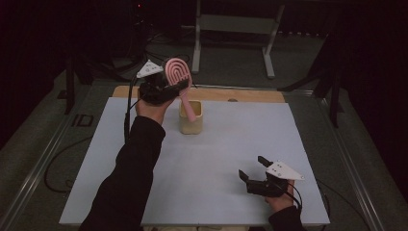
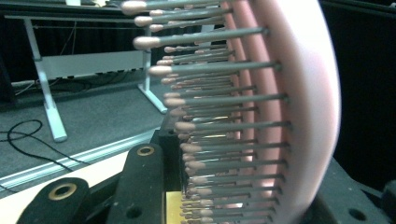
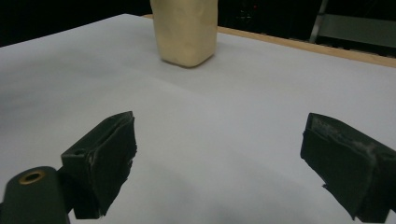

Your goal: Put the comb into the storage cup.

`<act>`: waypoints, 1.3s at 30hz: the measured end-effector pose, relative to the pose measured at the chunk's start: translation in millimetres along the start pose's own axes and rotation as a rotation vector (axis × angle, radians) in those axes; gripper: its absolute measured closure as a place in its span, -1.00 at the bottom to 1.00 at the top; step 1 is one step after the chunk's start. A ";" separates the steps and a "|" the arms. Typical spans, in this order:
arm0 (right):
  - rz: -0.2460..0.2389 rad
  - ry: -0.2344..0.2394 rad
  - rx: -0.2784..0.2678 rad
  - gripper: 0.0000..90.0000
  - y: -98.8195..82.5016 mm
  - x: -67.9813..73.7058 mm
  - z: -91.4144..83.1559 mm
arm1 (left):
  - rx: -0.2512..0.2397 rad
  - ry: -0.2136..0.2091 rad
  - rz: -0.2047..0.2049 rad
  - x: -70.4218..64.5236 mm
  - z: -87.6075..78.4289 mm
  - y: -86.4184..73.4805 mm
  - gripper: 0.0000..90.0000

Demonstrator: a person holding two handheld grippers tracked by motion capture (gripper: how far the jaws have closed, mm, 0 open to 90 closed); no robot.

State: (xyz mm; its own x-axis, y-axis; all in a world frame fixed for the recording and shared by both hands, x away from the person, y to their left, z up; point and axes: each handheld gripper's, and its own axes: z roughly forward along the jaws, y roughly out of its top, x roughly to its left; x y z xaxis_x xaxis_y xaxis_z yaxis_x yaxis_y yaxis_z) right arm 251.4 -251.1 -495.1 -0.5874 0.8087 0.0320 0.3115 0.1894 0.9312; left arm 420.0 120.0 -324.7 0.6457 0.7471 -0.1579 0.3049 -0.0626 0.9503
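Dark room, white table sheet (image 1: 216, 159). Left gripper (image 1: 169, 88) raised at the far edge, clamped on pink hairbrush (image 1: 179, 77), handle dipping into cream cup (image 1: 191, 122). Right gripper (image 1: 254, 168) near the front corner, jaws wide apart, nothing between.

A pink hairbrush (image 1: 179, 77) with grey, pink-tipped bristles stood tilted, head up, its handle end dipping into a cream cup (image 1: 191, 118).
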 end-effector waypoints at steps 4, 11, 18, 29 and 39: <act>0.000 0.000 0.001 -0.77 0.0 0.0 0.1 | -0.009 0.013 -0.012 2.8 2.3 -0.4 0.39; 0.000 0.002 0.003 -0.77 -0.2 0.5 0.5 | -0.024 0.026 -0.019 4.1 6.8 -0.7 0.39; -0.001 0.006 0.005 -0.77 -0.4 0.7 0.9 | -0.027 0.038 -0.010 3.6 10.7 1.3 0.39; -0.002 0.008 0.007 -0.77 -0.5 0.7 1.2 | -0.032 0.059 -0.020 5.1 17.0 -1.1 0.39; -0.001 0.009 0.009 -0.77 -0.5 0.5 1.0 | -0.034 0.081 -0.018 2.9 24.4 -3.5 0.39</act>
State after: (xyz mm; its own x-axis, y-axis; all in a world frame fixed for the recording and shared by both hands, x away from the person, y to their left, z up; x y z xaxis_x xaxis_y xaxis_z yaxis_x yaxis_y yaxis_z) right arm 251.6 -250.2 -495.9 -0.5947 0.8032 0.0346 0.3174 0.1951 0.9280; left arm 437.9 106.2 -335.0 0.5812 0.7989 -0.1546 0.2912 -0.0268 0.9563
